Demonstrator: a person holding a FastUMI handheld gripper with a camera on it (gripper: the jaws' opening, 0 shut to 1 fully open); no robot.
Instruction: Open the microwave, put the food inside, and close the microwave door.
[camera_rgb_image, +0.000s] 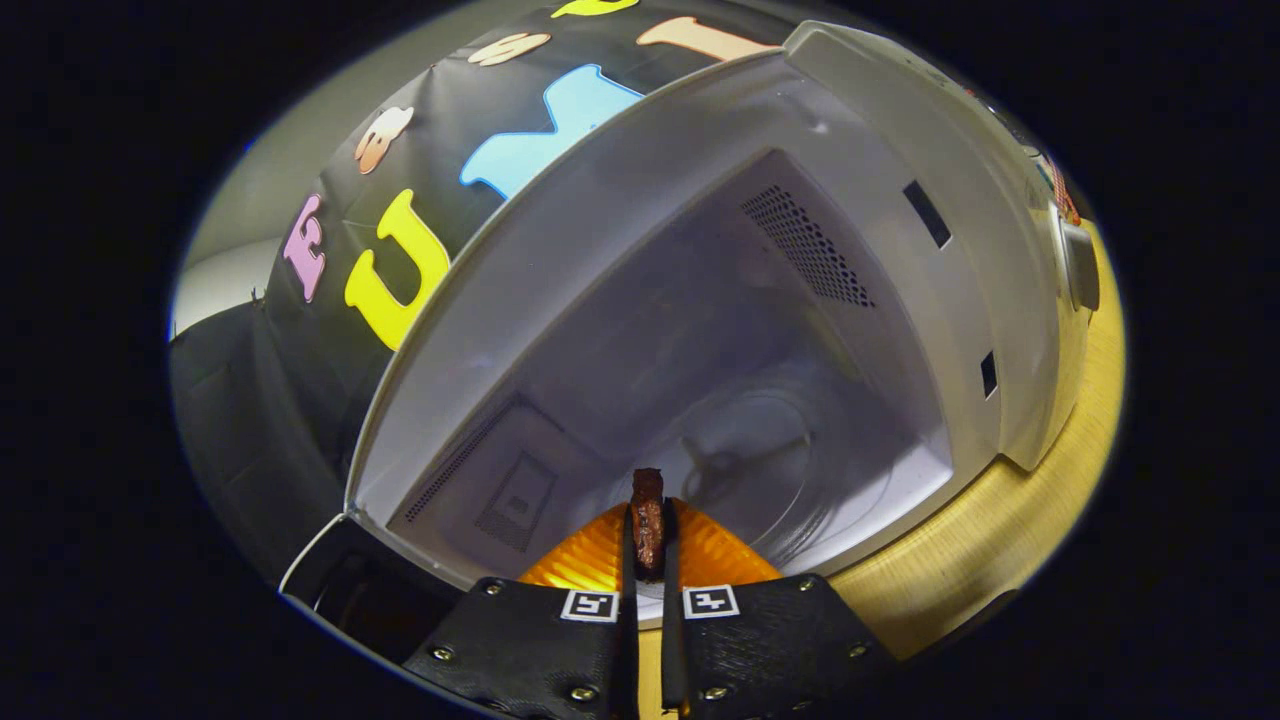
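Jaws clenched on food (648, 520), small dark lump pinched at its sides. Held at microwave (900, 300) mouth, cavity and turntable (760, 450) ahead at twelve o'clock. Probably light, soft, crumbly; best gripped gently mid-body.

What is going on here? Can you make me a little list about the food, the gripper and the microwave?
food: small dark brown piece, pinched between the fingers
gripper: gripper shut on the food, at the microwave's opening
microwave: white microwave, door open, standing on a wooden table
inside: round glass plate on the floor, vent holes in a wall
food's place: not yet set down
next step, likely: set the food on the glass plate, then close the door
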